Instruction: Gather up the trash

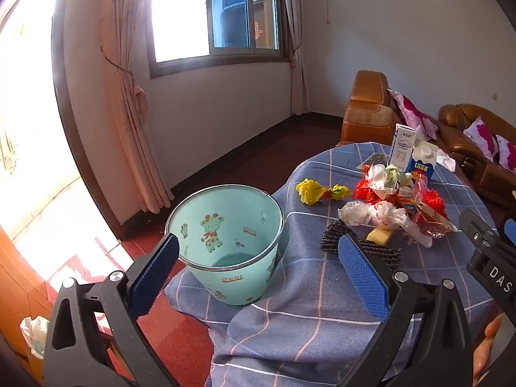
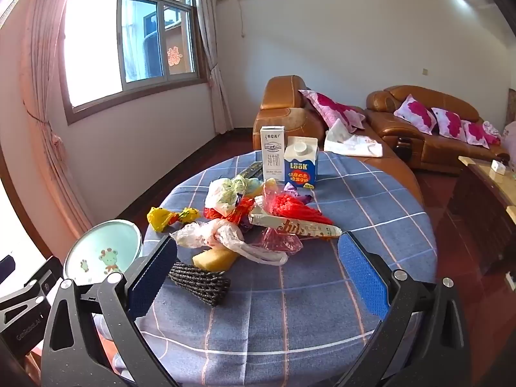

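Note:
A pile of trash lies on the checked blue tablecloth (image 2: 371, 200): a yellow wrapper (image 2: 171, 217), clear plastic bags (image 2: 219, 237), red netting (image 2: 290, 208), a long printed wrapper (image 2: 296, 227), a yellow sponge piece (image 2: 214, 258) and a black mesh sleeve (image 2: 200, 282). Behind stand a white milk carton (image 2: 273, 153) and a blue carton (image 2: 300, 163). A mint bucket (image 1: 225, 242) with cartoon deer sits empty at the table's left edge. My left gripper (image 1: 258, 274) hovers open before the bucket. My right gripper (image 2: 258, 274) is open, short of the pile, nothing between its fingers.
Brown leather sofas (image 2: 429, 122) with pink cushions stand behind the table. A dark cabinet (image 2: 483, 213) stands at the right. A window (image 1: 213, 13) and curtains (image 1: 129, 96) fill the left wall. Red floor (image 1: 180, 338) lies below the table's left edge.

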